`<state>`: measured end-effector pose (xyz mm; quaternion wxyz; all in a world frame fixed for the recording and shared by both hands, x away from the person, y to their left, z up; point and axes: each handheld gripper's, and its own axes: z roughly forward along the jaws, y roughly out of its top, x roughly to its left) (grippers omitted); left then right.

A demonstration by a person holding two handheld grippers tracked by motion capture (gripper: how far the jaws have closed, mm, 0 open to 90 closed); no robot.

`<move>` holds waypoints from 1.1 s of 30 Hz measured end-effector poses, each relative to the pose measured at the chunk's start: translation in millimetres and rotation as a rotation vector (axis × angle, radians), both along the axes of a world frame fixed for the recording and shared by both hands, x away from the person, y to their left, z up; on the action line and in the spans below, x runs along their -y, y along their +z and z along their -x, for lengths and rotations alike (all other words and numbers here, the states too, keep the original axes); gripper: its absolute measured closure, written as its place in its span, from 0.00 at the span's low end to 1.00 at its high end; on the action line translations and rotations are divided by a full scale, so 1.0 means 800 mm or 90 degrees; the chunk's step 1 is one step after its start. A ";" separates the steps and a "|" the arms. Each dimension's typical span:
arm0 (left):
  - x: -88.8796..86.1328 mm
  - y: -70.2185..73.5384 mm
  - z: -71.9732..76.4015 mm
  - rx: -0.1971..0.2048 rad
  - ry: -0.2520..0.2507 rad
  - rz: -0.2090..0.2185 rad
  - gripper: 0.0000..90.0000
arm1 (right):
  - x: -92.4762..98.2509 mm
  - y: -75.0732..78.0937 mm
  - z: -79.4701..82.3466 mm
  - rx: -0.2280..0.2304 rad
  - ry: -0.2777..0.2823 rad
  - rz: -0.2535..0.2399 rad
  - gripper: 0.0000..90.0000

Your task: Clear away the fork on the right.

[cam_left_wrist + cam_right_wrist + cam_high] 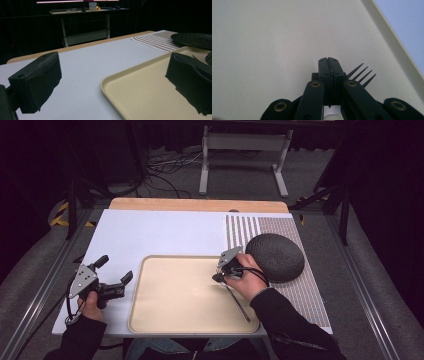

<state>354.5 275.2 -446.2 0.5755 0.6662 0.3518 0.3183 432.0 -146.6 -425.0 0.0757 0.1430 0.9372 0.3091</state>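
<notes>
The fork's (pixel 361 74) neck is hidden behind the right gripper (pixel 328 62), leaving its tines visible.

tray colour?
Pale cream/beige tray, plain and unpatterned, with a raised rim. Shows best in the high view.

The tray (pixel 165 315) lies mostly bare, with a fork (pixel 239 304) at its right and a dark dome (pixel 276 256) just beyond.

The table (pixel 150 227) is brightly lit from above while the room behind lies dark. The close views look soft and slightly blurred.
</notes>
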 end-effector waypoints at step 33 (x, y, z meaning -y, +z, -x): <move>0.000 0.000 0.000 0.000 0.002 0.001 0.01 | 0.015 -0.012 -0.010 0.023 -0.035 0.044 1.00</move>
